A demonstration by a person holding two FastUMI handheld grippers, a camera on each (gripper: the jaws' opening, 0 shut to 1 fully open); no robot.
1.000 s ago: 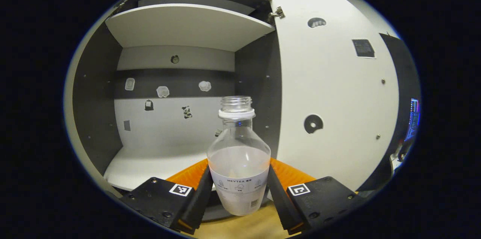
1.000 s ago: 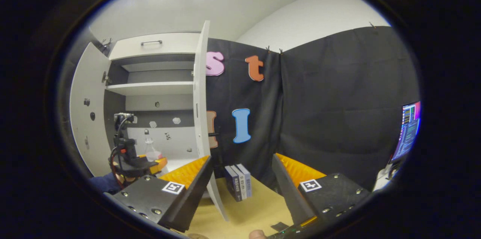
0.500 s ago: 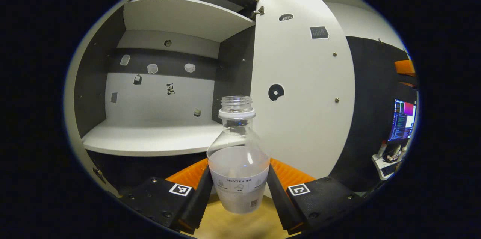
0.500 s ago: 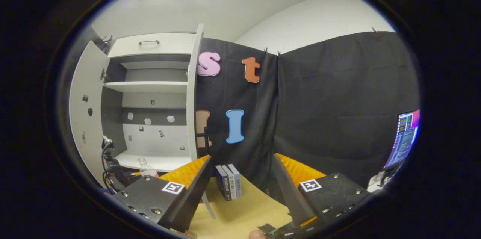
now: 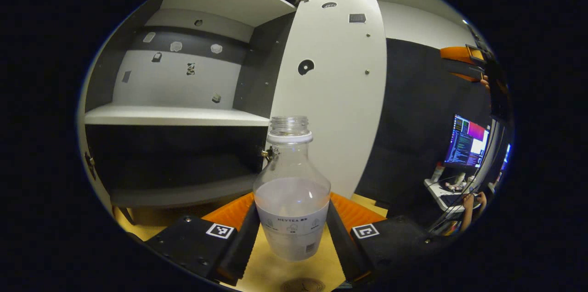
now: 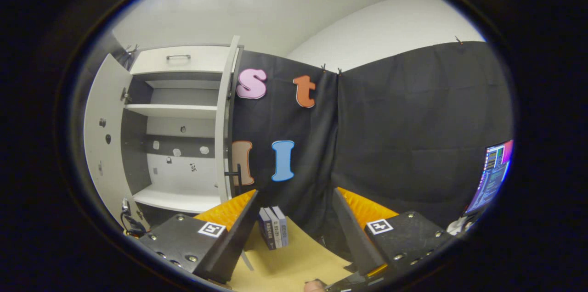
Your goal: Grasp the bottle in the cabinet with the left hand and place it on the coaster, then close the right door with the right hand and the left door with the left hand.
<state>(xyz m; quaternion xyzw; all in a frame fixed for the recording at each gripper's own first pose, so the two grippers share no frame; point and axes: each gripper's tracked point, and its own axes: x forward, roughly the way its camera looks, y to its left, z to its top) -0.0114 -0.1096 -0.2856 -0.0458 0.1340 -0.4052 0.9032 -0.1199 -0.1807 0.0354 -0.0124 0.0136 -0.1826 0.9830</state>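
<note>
A clear bottle (image 5: 292, 191) with no cap, part full of pale liquid, stands upright between the fingers of my left gripper (image 5: 292, 213), which is shut on its labelled body. It hangs above the wooden table (image 5: 266, 273), in front of the open cabinet (image 5: 174, 115). A round coaster (image 5: 303, 285) peeks in at the bottom edge, just below the bottle. The white right door (image 5: 335, 90) stands open behind the bottle. My right gripper (image 6: 294, 227) is open and holds nothing, facing the right door's edge (image 6: 224, 122) and the open left door (image 6: 98, 140).
Several books (image 6: 273, 233) stand on the table (image 6: 294, 262) by the black cloth wall. A lit monitor (image 5: 467, 140) sits at the far right, with a hand (image 5: 469, 200) below it. Small stickers dot the cabinet's back wall.
My left gripper has drawn the bottle back out of the cabinet and down; the shelf now sits higher in its view and the coaster has appeared. The right gripper drifted slightly, still open.
</note>
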